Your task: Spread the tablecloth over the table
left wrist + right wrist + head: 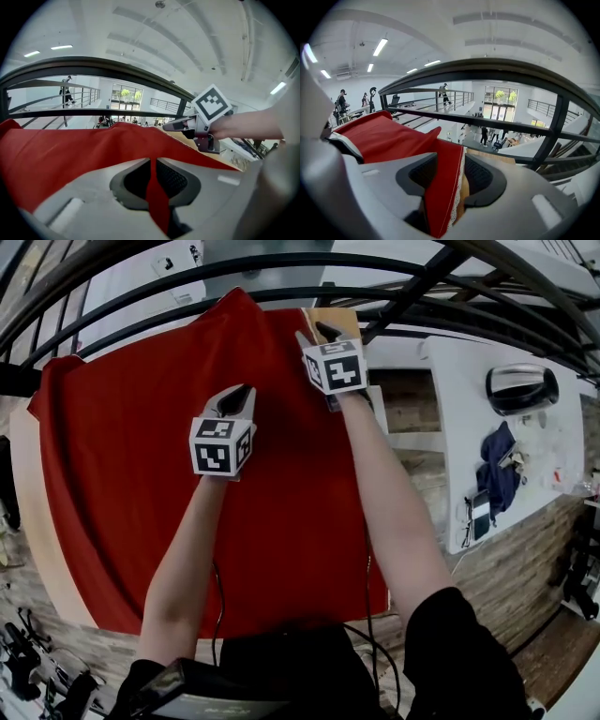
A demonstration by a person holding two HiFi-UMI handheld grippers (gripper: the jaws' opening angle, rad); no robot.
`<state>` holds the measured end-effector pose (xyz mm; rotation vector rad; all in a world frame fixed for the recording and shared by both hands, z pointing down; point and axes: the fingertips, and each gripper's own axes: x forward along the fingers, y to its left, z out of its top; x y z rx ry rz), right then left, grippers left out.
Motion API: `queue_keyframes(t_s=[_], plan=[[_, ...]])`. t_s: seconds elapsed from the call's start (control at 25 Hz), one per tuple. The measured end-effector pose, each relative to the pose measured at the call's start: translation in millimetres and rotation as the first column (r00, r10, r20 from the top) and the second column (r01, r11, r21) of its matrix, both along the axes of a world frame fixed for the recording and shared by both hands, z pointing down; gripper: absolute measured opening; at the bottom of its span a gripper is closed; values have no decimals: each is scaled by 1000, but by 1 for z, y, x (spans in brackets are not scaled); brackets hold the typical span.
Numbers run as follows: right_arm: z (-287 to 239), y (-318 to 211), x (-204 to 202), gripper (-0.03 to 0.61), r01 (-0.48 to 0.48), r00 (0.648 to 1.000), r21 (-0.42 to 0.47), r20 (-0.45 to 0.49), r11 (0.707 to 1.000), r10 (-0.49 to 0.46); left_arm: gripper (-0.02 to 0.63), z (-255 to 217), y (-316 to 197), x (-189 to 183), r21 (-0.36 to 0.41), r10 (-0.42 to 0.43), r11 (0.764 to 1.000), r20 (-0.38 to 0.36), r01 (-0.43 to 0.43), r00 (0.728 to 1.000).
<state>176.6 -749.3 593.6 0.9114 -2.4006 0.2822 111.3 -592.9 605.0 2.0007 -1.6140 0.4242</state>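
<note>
Red tablecloth (122,474) lies over the wooden table (30,512) and covers most of it; a tan strip of table shows along the left side and at the far right corner; the cloth's far edge is rumpled, rising in a peak near the railing (281,263)

My left gripper (239,395) is out over the middle of the cloth, pointing away from me and downward; in the left gripper view its jaws (152,178) are together, pinching a thin fold of the red fabric between the pads; the cloth runs up from the pinch and spreads off to the left

My right gripper (314,334) is further out, at the cloth's far right edge, beside the bare table corner; in the right gripper view (450,178) the jaws stand apart; the cloth's edge with its white lace trim (457,187) hangs between the pads with a gap beside it (no squeeze visible), tan wood showing just to the right of the trim

From the left gripper view the right gripper (171,125) sits beyond the cloth's right edge, above the tan wood

To the right of the table, apart from it, a white counter (459,427) with a blue cloth (497,470) on it
</note>
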Motion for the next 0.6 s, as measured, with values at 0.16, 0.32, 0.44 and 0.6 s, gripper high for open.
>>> queue_keyframes(t_s=[0.16,0.32,0.44,0.6], plan=[[20,-15,-5,213,-16,999,-94,-47,995,11,34,-2,1,1,8,21,1000,13,-21,1000],[33,-23,-2,193,-52,995,-167,-95,985,37,34,-2,0,0,20,3,1000,8,-4,1000],[34,-23,-3,190,-64,992,-194,-119,979,42,34,-3,0,-3,23,-8,1000,8,8,1000],[33,-23,2,56,-76,989,-212,-142,974,46,34,-5,1,-7,41,-37,998,6,37,999]])
